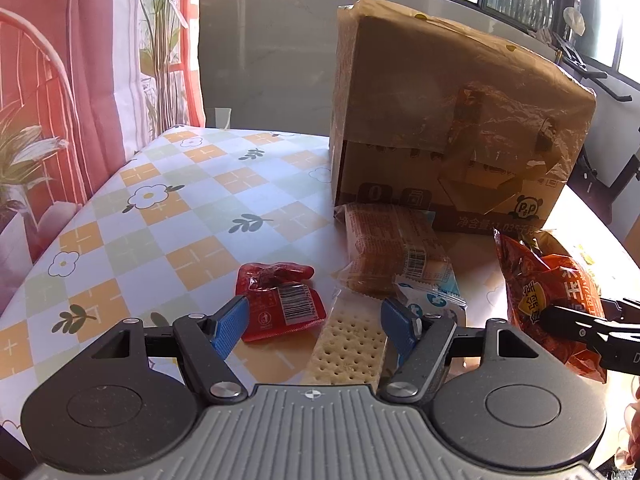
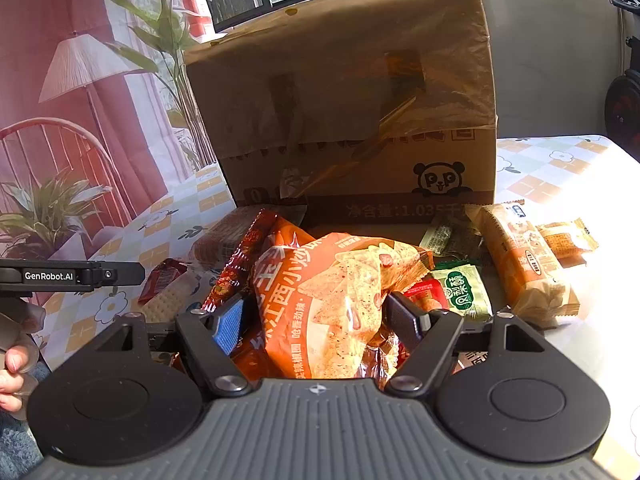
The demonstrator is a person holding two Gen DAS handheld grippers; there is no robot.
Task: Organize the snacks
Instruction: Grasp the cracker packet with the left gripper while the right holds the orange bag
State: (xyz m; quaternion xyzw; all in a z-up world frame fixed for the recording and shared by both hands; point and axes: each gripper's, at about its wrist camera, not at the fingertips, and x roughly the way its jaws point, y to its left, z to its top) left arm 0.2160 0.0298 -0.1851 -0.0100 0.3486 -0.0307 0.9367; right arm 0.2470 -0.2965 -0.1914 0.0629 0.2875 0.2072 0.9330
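A: Cardboard box (image 2: pixel 352 120)?
B: Upright on table (image 1: pixel 160 216), contents hidden; snacks lie in front.
A: Claws?
B: Right gripper (image 2: pixel 316 320) clamps orange chip bag (image 2: pixel 332 300); left gripper (image 1: pixel 314 320) wide over cracker pack (image 1: pixel 348 348).

Cardboard box (image 2: pixel 360 128) showing "净含量:1.035千", panda logo (image 2: pixel 439 178) reading "PP". Orange chip bag (image 2: pixel 320 304) displaying "江西小炒", "哈香劲辣". Left gripper (image 2: pixel 72 276) side bearing "GenRobot.AI". Green packet (image 2: pixel 464 288) text reading unclear.
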